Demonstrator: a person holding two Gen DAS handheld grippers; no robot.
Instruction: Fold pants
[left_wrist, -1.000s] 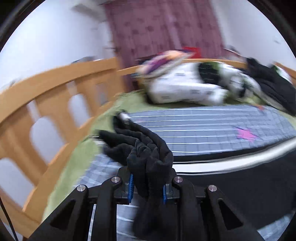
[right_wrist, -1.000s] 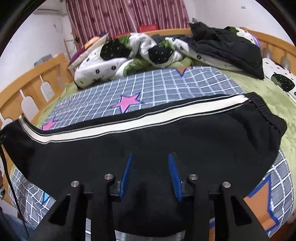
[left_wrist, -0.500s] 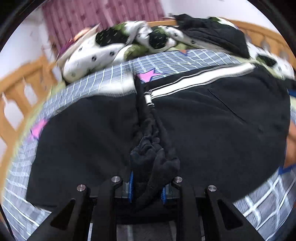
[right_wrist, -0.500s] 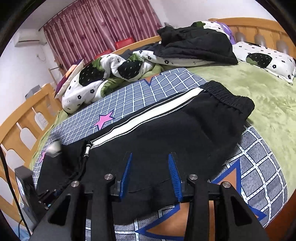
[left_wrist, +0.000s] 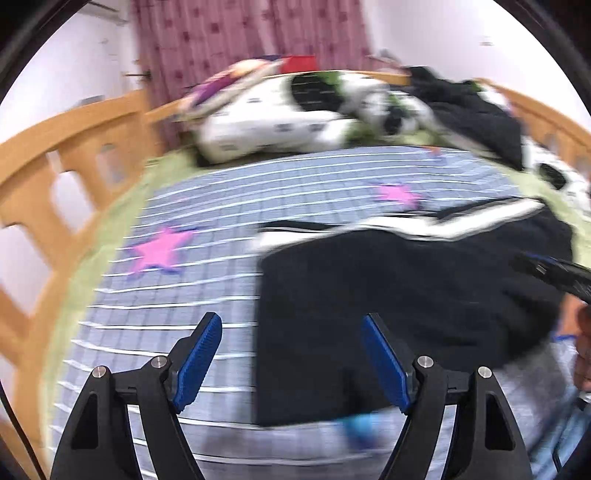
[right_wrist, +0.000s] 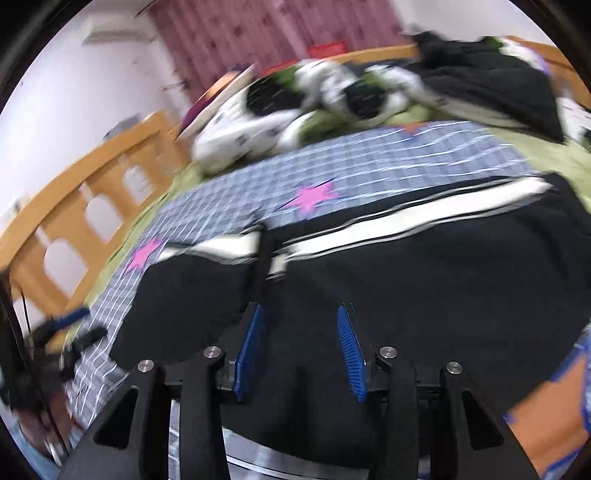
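Observation:
Black pants (left_wrist: 406, 288) with a white side stripe (right_wrist: 406, 221) lie folded over themselves on the checked quilt (left_wrist: 207, 206). The leg end (right_wrist: 273, 258) rests on top, near the stripe. My left gripper (left_wrist: 291, 321) hovers over the pants' left edge, its jaws opening, with nothing between the blue pads (left_wrist: 199, 354). My right gripper (right_wrist: 299, 308) is open just above the black cloth and grips nothing. Fingers of the right gripper (left_wrist: 546, 269) show at the right edge of the left wrist view. Both views are blurred.
A wooden bed rail (left_wrist: 55, 147) curves along the left side. A crumpled white and green duvet (left_wrist: 280, 114) and dark clothes (left_wrist: 476, 110) are piled at the far end. A red curtain (left_wrist: 251, 33) hangs behind. A person's hand (left_wrist: 583, 350) is at the right edge.
The left gripper carried the bunched leg end across onto the pants, let it go and opened. It has drawn back to the left. The right gripper stayed open over the pants.

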